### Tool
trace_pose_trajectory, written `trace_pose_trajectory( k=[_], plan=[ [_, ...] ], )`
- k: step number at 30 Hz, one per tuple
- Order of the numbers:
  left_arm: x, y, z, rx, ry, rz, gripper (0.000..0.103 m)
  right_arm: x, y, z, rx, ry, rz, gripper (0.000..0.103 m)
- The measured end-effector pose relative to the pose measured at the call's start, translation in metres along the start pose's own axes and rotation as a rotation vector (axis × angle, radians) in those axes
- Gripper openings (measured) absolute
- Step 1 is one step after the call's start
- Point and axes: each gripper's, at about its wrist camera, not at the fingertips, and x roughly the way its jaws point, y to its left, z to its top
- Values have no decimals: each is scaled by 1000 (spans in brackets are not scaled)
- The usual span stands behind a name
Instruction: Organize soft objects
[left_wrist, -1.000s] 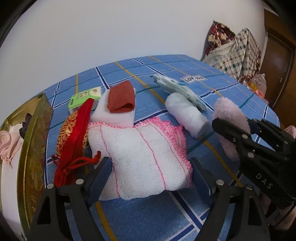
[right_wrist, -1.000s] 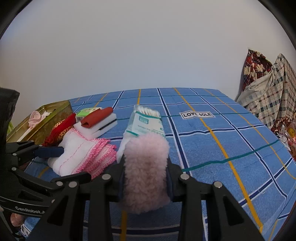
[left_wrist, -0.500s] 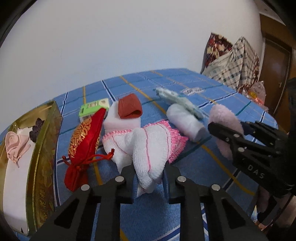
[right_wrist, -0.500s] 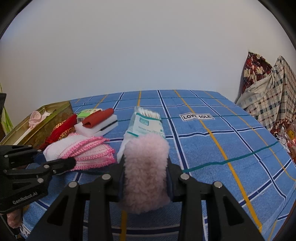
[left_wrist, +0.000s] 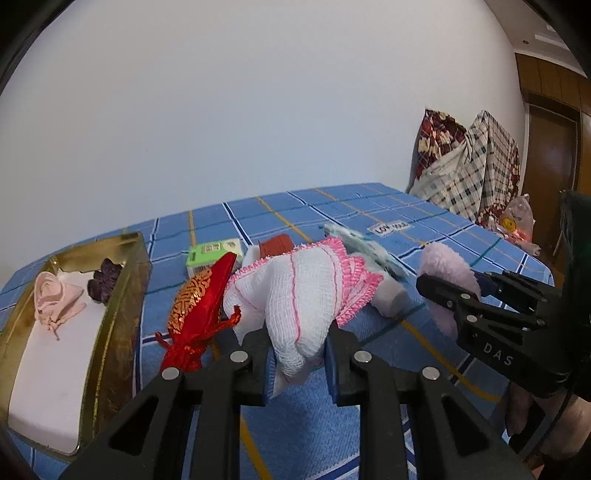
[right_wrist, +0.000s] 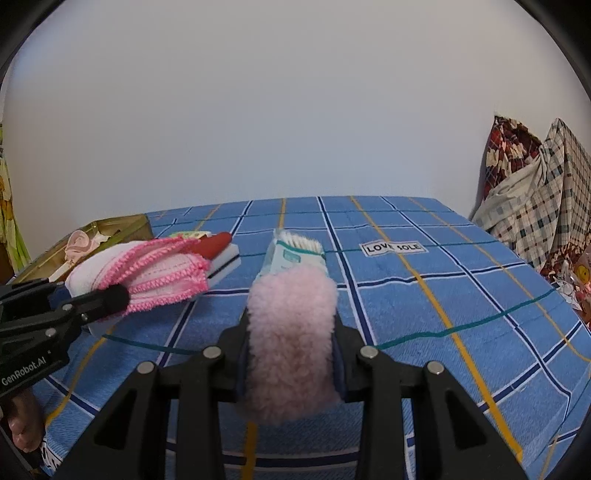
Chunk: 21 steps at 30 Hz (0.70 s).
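**Soft goods on hand, both tongs loaded**

Blue checked cloth (right_wrist: 424, 306) covers the work surface, set against a plain white wall; folded plaid bedding (left_wrist: 476, 173) is stacked at the far right corner.

- **Left gripper** (left_wrist: 297, 363): your jaws are pinched on the white gauze cloth (left_wrist: 303, 295) with the pink trim. You hold it by a bunched end, so the rest fans forward, and in the right wrist view it looks clear of the surface. Judged purpose: a lift toward storage.
- **Right gripper** (right_wrist: 291, 354): your jaws are pressed onto the pink fluffy pad (right_wrist: 291, 332), gripped across its width so the pile bulges above and below the pads. It rides low and near the surface; whether it touches, I cannot tell.
- **Gold box** (left_wrist: 122, 302): open, at your far left, with white lining, a pink fabric flower (left_wrist: 51, 295) and a dark flower (left_wrist: 105, 282) lying in it. Likely the destination, since soft items already sit there.
- **Red pouch** (left_wrist: 199, 314): lying flat between box and cloth, drawstring toward you. Not yet collected.
- **White roll** (left_wrist: 389, 299): partly hidden behind the held cloth.
- **Swab pack** (right_wrist: 295, 254): just beyond the pad.
- **Green packet** (left_wrist: 214, 251) and white sponge (right_wrist: 225, 260) with a red fold (right_wrist: 218, 242) on top: near the far side, untouched.
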Motion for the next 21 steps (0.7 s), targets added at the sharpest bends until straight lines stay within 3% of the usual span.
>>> trace_pose_trajectory(
  k=[21],
  plan=[
    [-12, 9, -1, -67, -94, 85, 23, -5, 6, -2, -17, -56, -3, 35]
  ],
)
